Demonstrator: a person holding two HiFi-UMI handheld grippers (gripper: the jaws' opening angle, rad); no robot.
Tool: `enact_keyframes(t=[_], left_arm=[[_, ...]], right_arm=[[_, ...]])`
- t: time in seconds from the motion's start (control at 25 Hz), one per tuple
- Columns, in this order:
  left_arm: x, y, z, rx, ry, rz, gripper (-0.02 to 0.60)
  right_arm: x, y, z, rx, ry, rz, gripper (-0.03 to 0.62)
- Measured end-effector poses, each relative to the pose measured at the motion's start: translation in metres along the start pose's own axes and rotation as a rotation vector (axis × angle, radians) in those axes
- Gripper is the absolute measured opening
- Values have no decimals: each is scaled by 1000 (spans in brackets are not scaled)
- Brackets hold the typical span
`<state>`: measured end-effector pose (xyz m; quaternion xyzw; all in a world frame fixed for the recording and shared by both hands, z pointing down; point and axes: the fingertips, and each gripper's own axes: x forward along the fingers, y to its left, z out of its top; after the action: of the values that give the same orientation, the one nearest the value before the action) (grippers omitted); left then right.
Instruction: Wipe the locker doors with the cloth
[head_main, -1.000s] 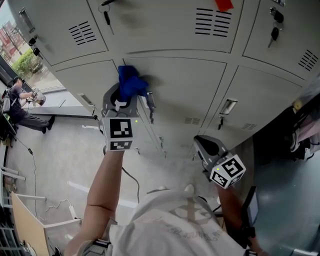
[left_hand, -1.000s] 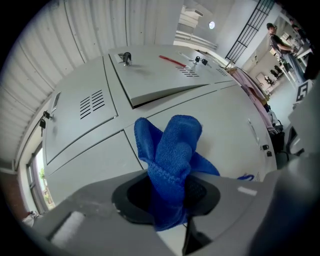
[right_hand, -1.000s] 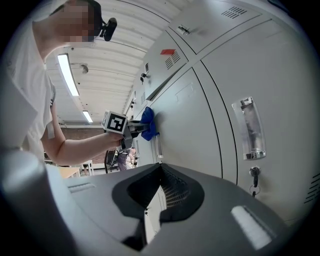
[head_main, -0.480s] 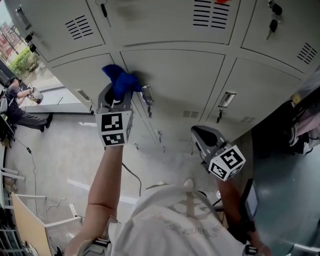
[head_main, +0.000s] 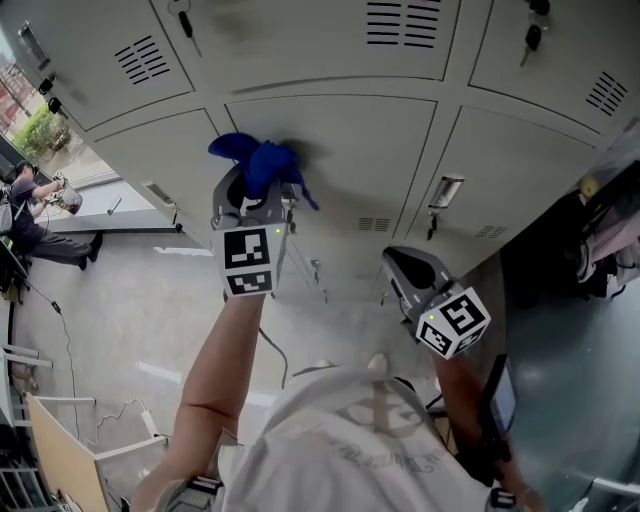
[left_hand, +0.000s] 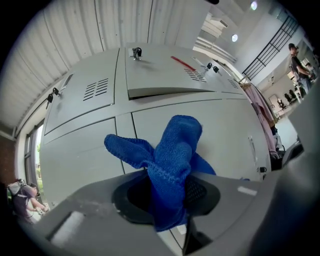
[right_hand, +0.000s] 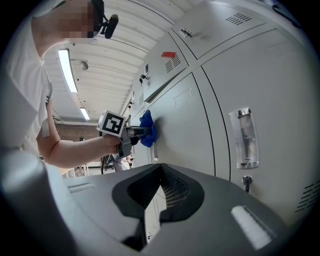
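1. The locker doors (head_main: 350, 150) ahead of both your grippers are all shut, so nothing inside them shows. Keys (head_main: 532, 38) hang from locks in the row above.
2. Your left gripper (head_main: 262, 195) is clamped on the blue cloth (head_main: 262, 160). The cloth bunches out past the gripper's tips and presses against the door straight in front of it, close to the seam at that door's left edge.
3. Your right gripper (head_main: 400, 265) sits lower, well apart from the cloth. Its jaws are closed together with nothing between them. It points at the neighbouring door, whose handle (head_main: 443, 192) lies just beyond its tips.
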<state>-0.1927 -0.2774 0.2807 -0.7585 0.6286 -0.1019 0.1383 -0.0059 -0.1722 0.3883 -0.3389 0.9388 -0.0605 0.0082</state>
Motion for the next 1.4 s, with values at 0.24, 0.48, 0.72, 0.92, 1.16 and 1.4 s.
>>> enact_keyframes(t=[0.24,0.48,0.72,0.92,1.16,1.4], left_arm=[[4,-24,13,16,-22,-42,124],[7,-46,26,38,-46,-82,124],[10,-67,33,58,-59,-107,124],[12,-84,36,64,-57,-141,124],[16,-107,43,87,-61,-195,124],[19,-133,56,99,-86,-234,124]], right_arm=[[-3,-4,-1,3,-3,-7,6],[-6,-6,-2,8,-7,-10,6],[-14,-11,-3,14,-10,-16,6],[-16,-13,-3,19,-14,-14,6],[-21,-12,-1,16,-16,-12,6],[-35,-22,-2,22,-20,-39,6]])
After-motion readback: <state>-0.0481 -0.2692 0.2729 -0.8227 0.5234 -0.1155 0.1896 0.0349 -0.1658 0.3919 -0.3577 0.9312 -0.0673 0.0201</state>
